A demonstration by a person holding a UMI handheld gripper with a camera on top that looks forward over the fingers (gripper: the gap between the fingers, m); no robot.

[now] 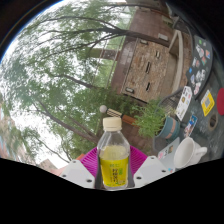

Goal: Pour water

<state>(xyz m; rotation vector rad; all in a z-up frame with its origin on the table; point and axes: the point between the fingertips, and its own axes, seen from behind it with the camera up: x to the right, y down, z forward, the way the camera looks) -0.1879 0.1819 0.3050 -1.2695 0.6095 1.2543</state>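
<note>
Here the tool (113, 172) pinches a clear plastic bottle (114, 158) — yellow liquid; white cap.

Bottle (114, 160) ahead, clutter (185, 125) beside

Gripper (113, 172) clamps a clear bottle (114, 160) with white cap and yellow liquid, upright between the pink pads (90, 158). Beyond it: trees (70, 60), a brick building (150, 62), a potted plant (152, 118). Near the right finger sits a white cup-like thing (188, 154).
</note>
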